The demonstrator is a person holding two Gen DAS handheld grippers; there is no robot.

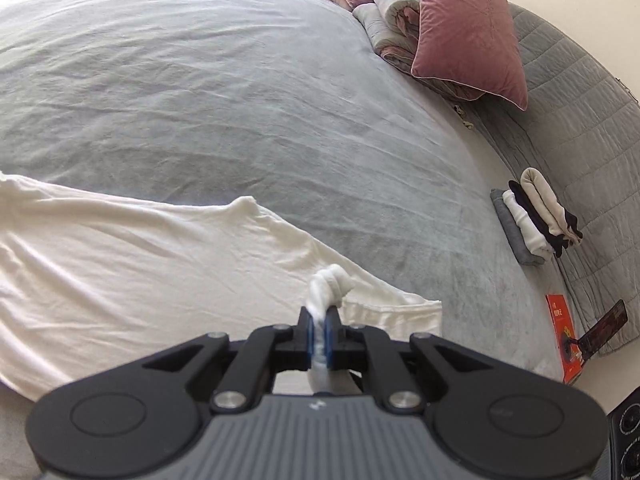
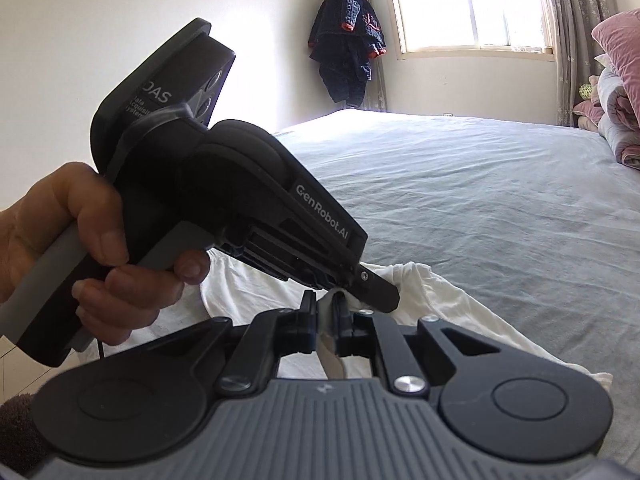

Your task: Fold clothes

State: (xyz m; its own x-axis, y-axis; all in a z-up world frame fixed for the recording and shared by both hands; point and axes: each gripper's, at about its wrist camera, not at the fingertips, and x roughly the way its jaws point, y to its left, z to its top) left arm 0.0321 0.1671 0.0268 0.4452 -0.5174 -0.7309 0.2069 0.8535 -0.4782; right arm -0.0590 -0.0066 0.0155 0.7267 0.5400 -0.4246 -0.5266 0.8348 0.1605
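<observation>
The left gripper [image 1: 319, 330] is clamped on a bunched fold of the white shirt [image 1: 120, 264], the cloth squeezed between its blue pads and knotted up just past the tips. The right gripper [image 2: 323, 322] pinches another fold of the same shirt [image 2: 440, 300], its jaws nearly closed on the cloth.

In the right wrist view the left gripper [image 2: 372, 288] crosses from the upper left, its tip just above the right one, held by a hand [image 2: 80, 248] at the left edge.

The shirt spreads over the lower left of the left wrist view on the grey bed [image 1: 240, 100]. A stack [image 1: 536, 220] of folded clothes lies at the right, a pink pillow [image 1: 468, 28] at the upper right. A dark jacket [image 2: 348, 60] hangs by the window [image 2: 472, 4].
</observation>
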